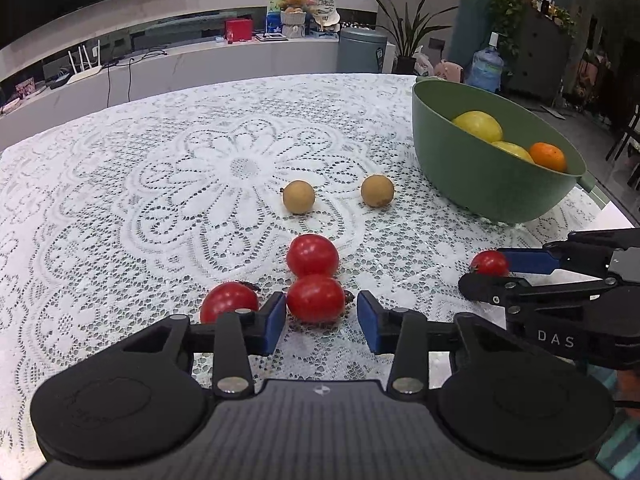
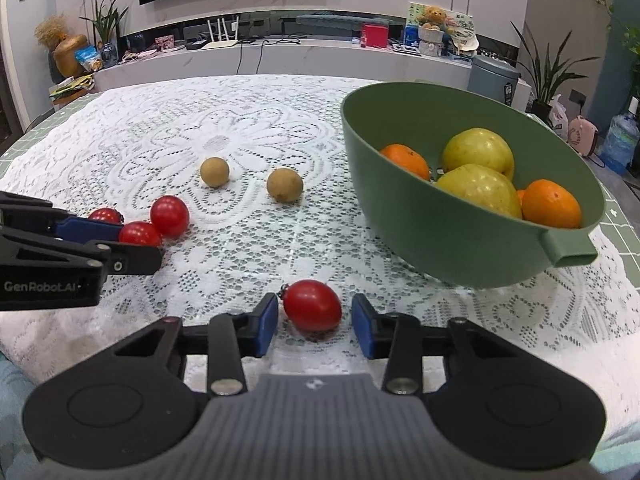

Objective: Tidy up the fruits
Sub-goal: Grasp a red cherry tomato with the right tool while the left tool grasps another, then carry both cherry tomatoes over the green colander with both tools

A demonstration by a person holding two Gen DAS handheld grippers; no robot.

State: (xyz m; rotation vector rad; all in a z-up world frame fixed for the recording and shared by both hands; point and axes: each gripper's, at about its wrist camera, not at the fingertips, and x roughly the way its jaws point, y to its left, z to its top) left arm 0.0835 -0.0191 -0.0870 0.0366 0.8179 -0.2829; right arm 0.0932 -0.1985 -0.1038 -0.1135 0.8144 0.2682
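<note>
Three cherry tomatoes lie close together on the lace cloth. My left gripper (image 1: 321,309) is open around the nearest tomato (image 1: 316,298); its left pad is at the skin and a gap shows on the right. A second tomato (image 1: 313,255) touches it from behind, and a third (image 1: 228,300) lies left of the left finger. My right gripper (image 2: 315,312) is open around a lone tomato (image 2: 313,305), with a small gap at the right pad. Two brown longans (image 2: 215,172) (image 2: 284,185) sit farther back. The green bowl (image 2: 420,220) holds yellow fruits and oranges.
The bowl stands at the right of the table, its handle (image 2: 568,248) toward me. The two grippers work side by side, the left gripper (image 2: 136,242) showing at the left edge of the right wrist view. The table edge (image 1: 616,200) runs just right of the bowl.
</note>
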